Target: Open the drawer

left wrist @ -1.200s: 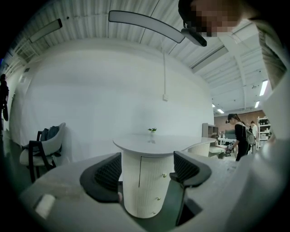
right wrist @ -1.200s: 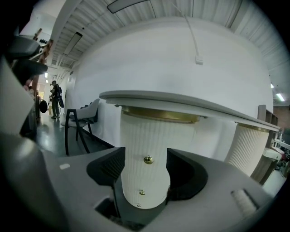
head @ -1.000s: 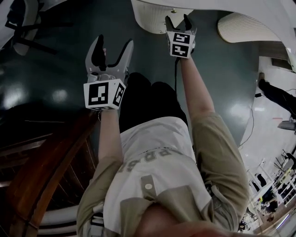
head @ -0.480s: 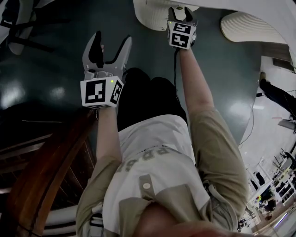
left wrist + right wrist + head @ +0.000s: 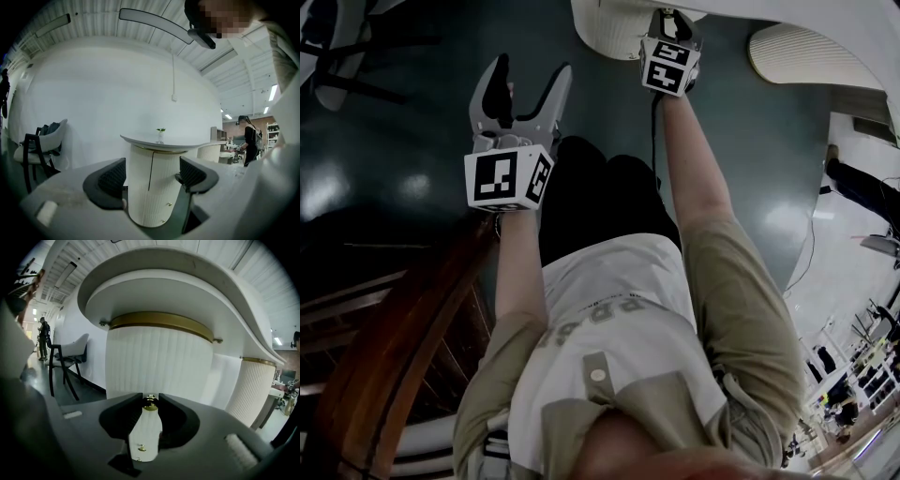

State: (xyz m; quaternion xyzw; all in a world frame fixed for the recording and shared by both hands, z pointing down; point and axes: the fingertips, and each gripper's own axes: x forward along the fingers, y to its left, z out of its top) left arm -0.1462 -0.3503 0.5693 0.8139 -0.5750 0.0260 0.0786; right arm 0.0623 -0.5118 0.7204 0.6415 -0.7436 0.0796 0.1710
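A white ribbed round cabinet [image 5: 159, 362] stands under a curved tabletop, and its drawer fronts carry small brass knobs. My right gripper [image 5: 150, 401] is up against it, its jaws having just been closing, and their tips now pinch the upper brass knob [image 5: 150, 405]. Two lower knobs [image 5: 139, 447] show in the gap beneath. In the head view the right gripper [image 5: 667, 21] reaches the cabinet [image 5: 605, 33] at the top edge. My left gripper [image 5: 525, 89] hangs open and holds nothing; in its own view the left gripper [image 5: 152, 174] faces the cabinet [image 5: 150, 197] from a distance.
A second ribbed pedestal [image 5: 255, 390] stands to the right. A dark-legged chair [image 5: 70, 357] sits to the left by the wall. A small plant [image 5: 161, 133] is on the tabletop. Dark wooden furniture [image 5: 384, 347] lies at my lower left. A person [image 5: 248, 140] stands far off.
My right gripper has moved forward to the cabinet and its jaws have narrowed onto the knob. The left gripper has shifted only slightly and stays open.
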